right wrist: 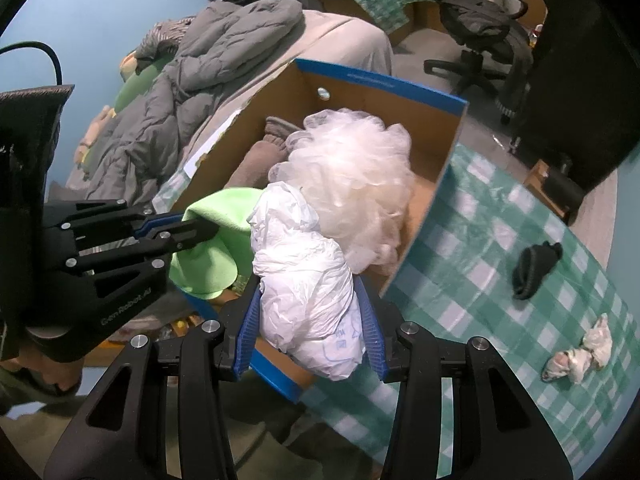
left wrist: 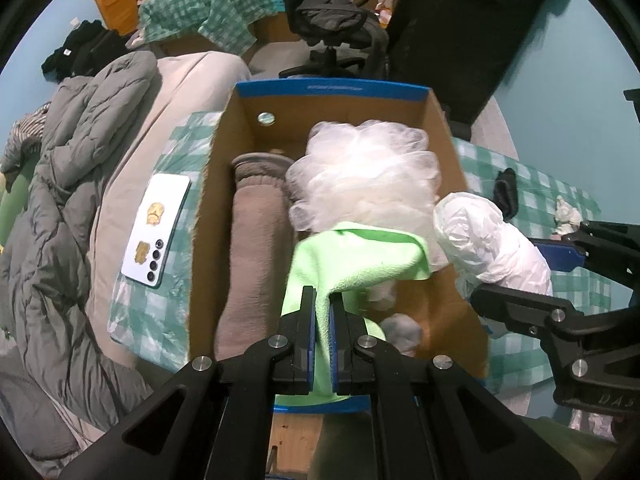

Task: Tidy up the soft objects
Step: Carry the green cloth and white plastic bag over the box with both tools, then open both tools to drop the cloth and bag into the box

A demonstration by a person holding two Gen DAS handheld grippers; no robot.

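Left-wrist and right-wrist views, one moment. The left gripper (left wrist: 322, 300) was clamped on a fold of the green cloth (left wrist: 360, 256), its blue-padded fingers (left wrist: 308, 320) pressed nearly together over the near end of the cardboard box (left wrist: 216, 184). In the right-wrist view the same gripper (right wrist: 208, 232) entered from 9 o'clock, the cloth (right wrist: 212, 256) hanging from it across the box's near corner.

The right gripper (right wrist: 310, 320) was closed around a crumpled white plastic bundle (right wrist: 308, 304), its fingers (right wrist: 248, 328) bearing on both flanks; the bundle was held above the box's near edge. From the left wrist, the bundle (left wrist: 488, 240) appeared at 3 o'clock, just beside the box's right wall, with the right gripper (left wrist: 532, 276) behind it.

Inside the box lay a white mesh pouf (left wrist: 368, 168), toward 12 o'clock, touching the cloth, and a brown fleece roll (left wrist: 256, 240) along the left wall.

The box stood on a green checked cover (right wrist: 500, 240). On that cover, at 3 o'clock in the right-wrist view, lay a dark sock (right wrist: 534, 268) and, toward 4 o'clock, a crumpled pale rag (right wrist: 580, 352), well apart from the box. A white phone (left wrist: 156, 228) lay beside the box's left wall.
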